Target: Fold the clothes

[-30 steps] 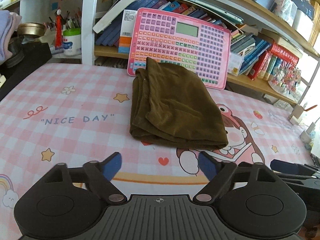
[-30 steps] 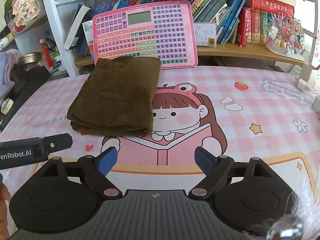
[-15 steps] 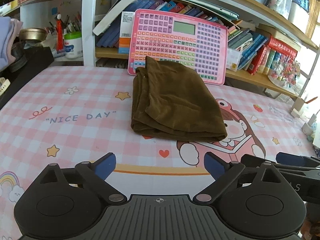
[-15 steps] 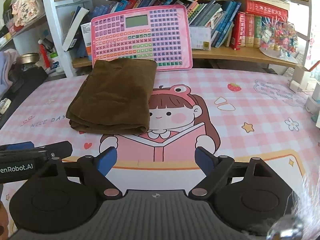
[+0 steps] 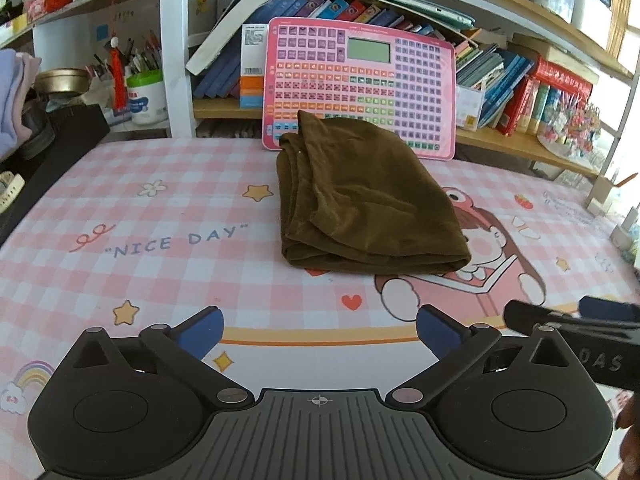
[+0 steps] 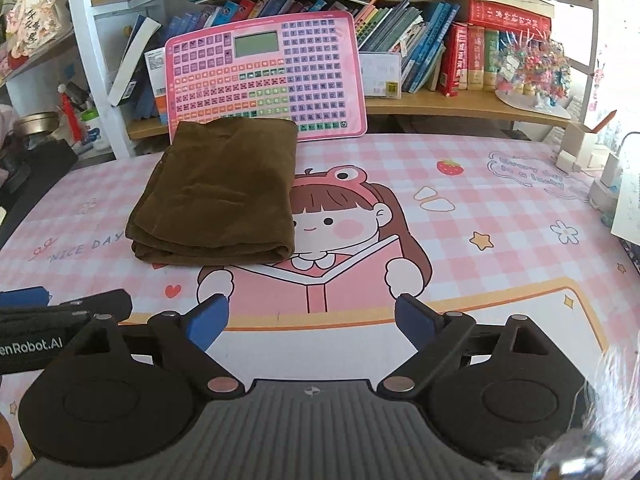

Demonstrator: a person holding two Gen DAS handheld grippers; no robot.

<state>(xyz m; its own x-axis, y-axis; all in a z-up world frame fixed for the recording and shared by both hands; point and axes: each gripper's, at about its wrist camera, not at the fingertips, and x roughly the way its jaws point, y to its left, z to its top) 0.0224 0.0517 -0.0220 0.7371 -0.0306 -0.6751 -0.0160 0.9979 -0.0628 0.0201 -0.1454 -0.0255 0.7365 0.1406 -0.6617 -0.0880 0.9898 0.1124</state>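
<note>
Far left: shelf w/ a white tub of pens, beside a brass bowl. L gripper hangs low over the bench, near edge; jaws wide & opening, nothing btwn the blue pads, not touching cloth. Bench cover is pink check w/ "NICE DAY" text left of centre. Brown garment lies folded flat on the bench, approx mid, thick folded edge toward the grippers, far end against a pink keyboard toy that leans on the bookshelf. In the right wrist view the garment covers the left side of the cartoon girl print. R gripper also released, jaws opening, empty, well short of the garment. Books fill the shelf to the right.
</note>
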